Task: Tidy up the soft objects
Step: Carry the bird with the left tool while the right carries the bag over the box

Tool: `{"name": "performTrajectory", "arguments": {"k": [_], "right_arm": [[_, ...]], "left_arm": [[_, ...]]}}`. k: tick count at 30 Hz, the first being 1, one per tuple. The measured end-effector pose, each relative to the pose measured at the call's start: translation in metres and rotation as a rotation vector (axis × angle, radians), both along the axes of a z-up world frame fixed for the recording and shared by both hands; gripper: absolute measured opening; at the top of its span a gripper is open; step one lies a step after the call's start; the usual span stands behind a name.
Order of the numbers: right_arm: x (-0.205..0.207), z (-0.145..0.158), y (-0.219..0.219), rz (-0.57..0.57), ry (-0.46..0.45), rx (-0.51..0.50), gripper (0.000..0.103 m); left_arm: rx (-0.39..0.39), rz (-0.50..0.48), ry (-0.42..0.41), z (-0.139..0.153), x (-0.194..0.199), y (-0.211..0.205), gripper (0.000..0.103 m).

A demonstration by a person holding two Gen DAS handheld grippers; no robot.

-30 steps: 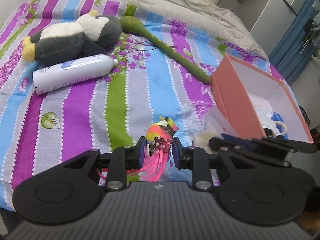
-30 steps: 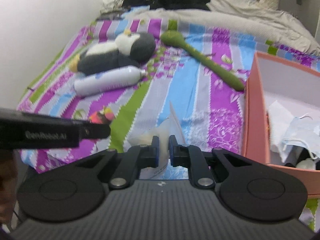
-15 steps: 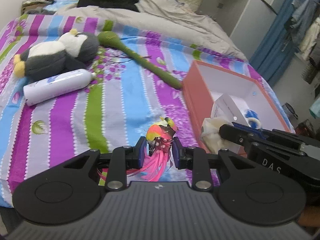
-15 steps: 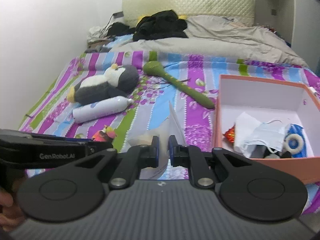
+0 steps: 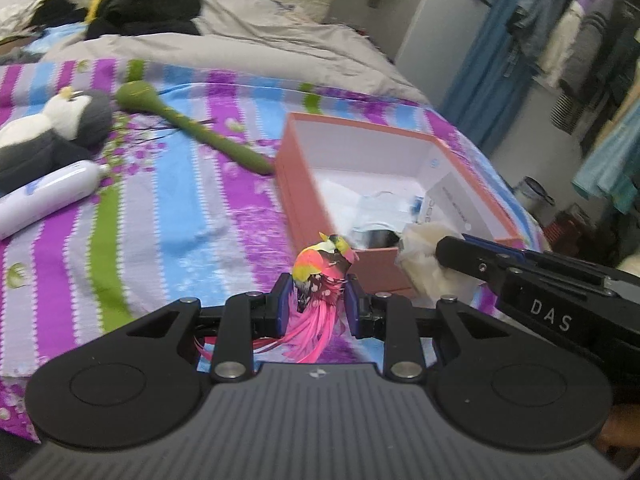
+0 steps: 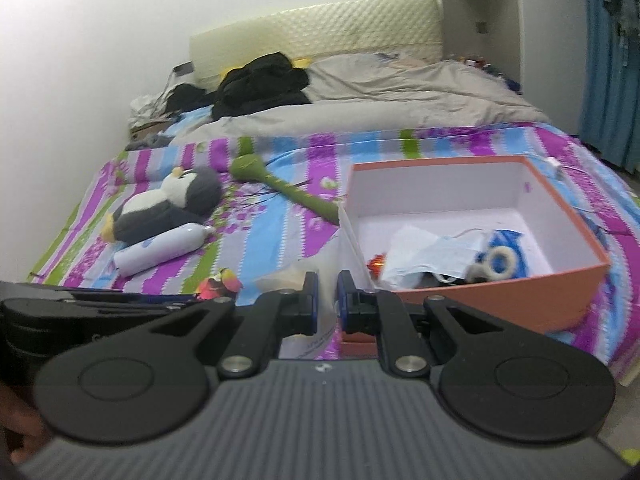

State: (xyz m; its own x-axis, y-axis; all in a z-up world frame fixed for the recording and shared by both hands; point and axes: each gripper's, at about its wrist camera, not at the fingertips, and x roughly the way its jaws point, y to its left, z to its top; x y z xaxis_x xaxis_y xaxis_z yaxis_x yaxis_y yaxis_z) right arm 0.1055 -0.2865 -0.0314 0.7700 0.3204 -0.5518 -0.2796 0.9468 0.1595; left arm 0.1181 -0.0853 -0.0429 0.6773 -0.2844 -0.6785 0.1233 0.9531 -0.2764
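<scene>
My left gripper [image 5: 316, 300] is shut on a small pink and yellow feathered toy bird [image 5: 322, 276], held in the air near the front wall of the orange box [image 5: 298, 184]. The bird also shows in the right wrist view [image 6: 220, 282]. My right gripper [image 6: 327, 298] is shut on a clear plastic bag holding a cream soft object [image 6: 286, 278], held just left of the orange box [image 6: 500, 284]. That bag shows in the left wrist view [image 5: 424, 264] over the box's front corner.
On the striped bedspread [image 6: 256, 236] lie a plush penguin [image 6: 168, 208], a white bottle [image 6: 160, 250] and a long green plush [image 6: 280, 184]. The box holds a face mask [image 6: 432, 252] and a tape roll [image 6: 500, 258]. Grey duvet and dark clothes lie behind.
Both grippers have risen and moved right toward the orange box, still holding the bird and the bag. The box interior now shows more fully.
</scene>
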Motion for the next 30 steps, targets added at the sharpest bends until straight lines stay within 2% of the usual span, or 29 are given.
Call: {"name": "performTrajectory", "arguments": {"k": [7, 13, 20, 30], "right_arm": [[-0.011, -0.003, -0.047, -0.089, 0.021, 0.007, 0.014], [0.0, -0.009, -0.081, -0.149, 0.057, 0.031, 0.014], [0.038, -0.016, -0.107, -0.179, 0.095, 0.042, 0.014], [0.116, -0.033, -0.136, -0.181, 0.152, 0.045, 0.015]], "left_arm": [[-0.008, -0.09, 0.013, -0.003, 0.007, -0.055, 0.032], [-0.009, -0.135, 0.041, -0.009, 0.027, -0.085, 0.031], [-0.008, -0.142, 0.073, -0.017, 0.076, -0.105, 0.031], [-0.004, -0.135, 0.127, -0.038, 0.166, -0.128, 0.031]]}}
